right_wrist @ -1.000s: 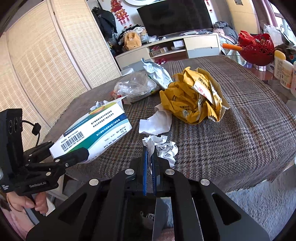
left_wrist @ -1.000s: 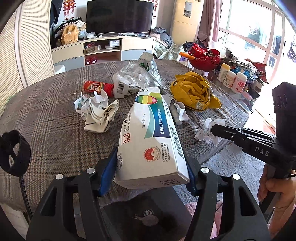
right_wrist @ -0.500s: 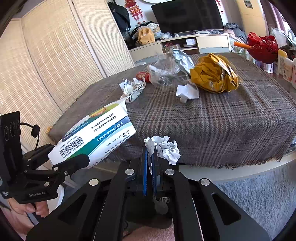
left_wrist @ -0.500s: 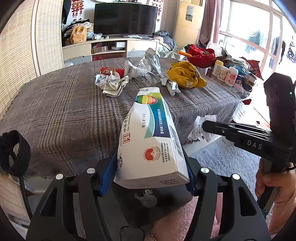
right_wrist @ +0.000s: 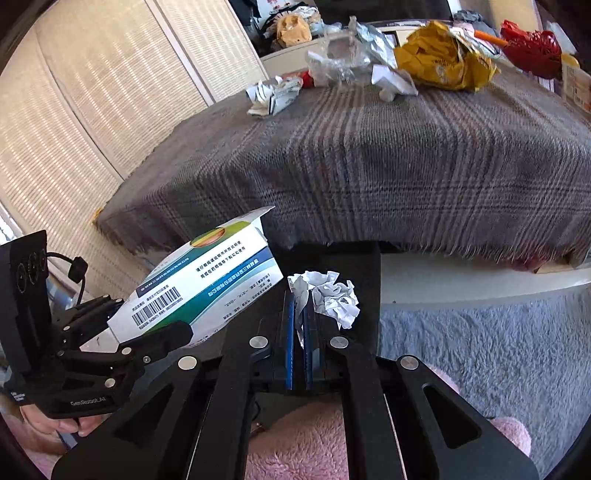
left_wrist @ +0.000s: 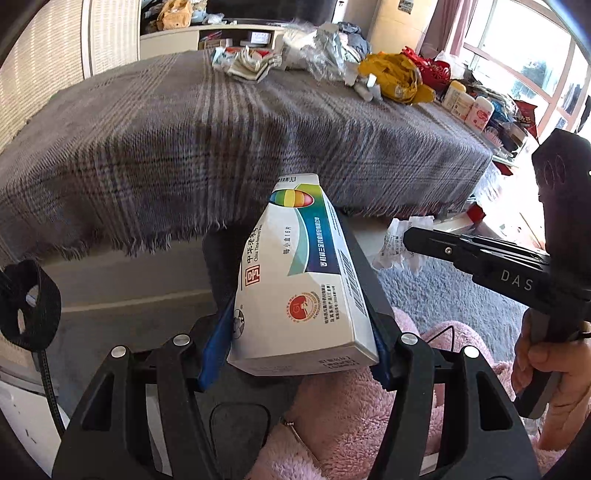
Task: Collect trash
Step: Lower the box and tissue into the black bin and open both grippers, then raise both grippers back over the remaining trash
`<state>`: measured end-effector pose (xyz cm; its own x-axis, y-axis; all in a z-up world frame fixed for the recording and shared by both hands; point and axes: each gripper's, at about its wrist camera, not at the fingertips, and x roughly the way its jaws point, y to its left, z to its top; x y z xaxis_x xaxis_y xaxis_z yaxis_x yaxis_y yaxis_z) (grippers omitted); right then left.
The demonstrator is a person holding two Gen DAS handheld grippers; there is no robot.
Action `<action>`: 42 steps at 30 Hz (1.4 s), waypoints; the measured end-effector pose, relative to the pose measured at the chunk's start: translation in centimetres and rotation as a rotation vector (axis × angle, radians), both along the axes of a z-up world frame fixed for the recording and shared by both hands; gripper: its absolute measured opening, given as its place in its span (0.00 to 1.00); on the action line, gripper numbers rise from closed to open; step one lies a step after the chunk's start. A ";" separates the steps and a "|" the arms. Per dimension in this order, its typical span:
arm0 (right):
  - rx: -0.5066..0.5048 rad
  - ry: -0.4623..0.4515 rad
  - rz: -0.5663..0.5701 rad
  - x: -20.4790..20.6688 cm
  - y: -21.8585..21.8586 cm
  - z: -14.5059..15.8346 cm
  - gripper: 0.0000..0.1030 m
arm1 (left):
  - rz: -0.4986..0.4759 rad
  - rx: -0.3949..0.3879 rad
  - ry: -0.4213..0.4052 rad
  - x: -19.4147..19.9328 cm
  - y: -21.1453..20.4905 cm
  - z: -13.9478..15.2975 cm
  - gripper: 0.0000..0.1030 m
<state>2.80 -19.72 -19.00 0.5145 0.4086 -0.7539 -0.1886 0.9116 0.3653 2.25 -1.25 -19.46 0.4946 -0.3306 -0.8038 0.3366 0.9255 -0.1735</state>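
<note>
Two grippers are loaded below the table edge: box is clamped w/ left gripper, paper wad is pinched by right gripper. Wad is caught by one corner only, so a jolt could shake it loose.

A lived-in home living room: ahead of the grippers, a table wearing a grey plaid cloth, beyond it a low TV cabinet, woven blinds hanging left, what is probably carpet lying below.
</note>
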 end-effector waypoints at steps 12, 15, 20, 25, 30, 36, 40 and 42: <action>0.036 0.187 0.008 2.7 0.9 -6.0 0.06 | 0.020 0.015 0.202 3.6 -0.6 -6.9 0.58; 0.029 0.195 0.011 3.1 1.2 -6.0 0.06 | 0.010 0.024 0.223 3.9 -1.0 -7.7 0.58; 0.016 0.204 -0.001 3.8 1.5 -6.0 0.10 | 0.025 0.033 0.237 4.4 -1.1 -8.2 0.60; -0.001 0.199 -0.031 4.3 1.1 -6.0 0.71 | 0.026 0.051 0.218 4.1 -0.4 -7.9 0.81; -0.039 0.170 -0.060 4.1 0.3 -5.4 0.84 | 0.043 0.057 0.193 3.8 0.7 -6.9 0.92; -0.015 0.132 -0.091 3.7 -1.2 -4.0 0.94 | 0.069 0.036 0.147 3.4 2.4 -4.6 0.92; 0.003 0.103 -0.108 3.5 -2.1 -2.4 0.97 | 0.088 0.037 0.090 3.3 3.5 -2.4 0.92; 0.006 0.084 -0.113 3.5 -2.3 -1.4 0.97 | 0.093 0.035 0.064 3.3 3.8 -1.2 0.92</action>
<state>6.27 -22.06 -20.37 0.4927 0.3561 -0.7940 -0.0539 0.9232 0.3806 5.58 2.59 -20.64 0.4696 -0.2564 -0.8448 0.2383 0.9582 -0.1584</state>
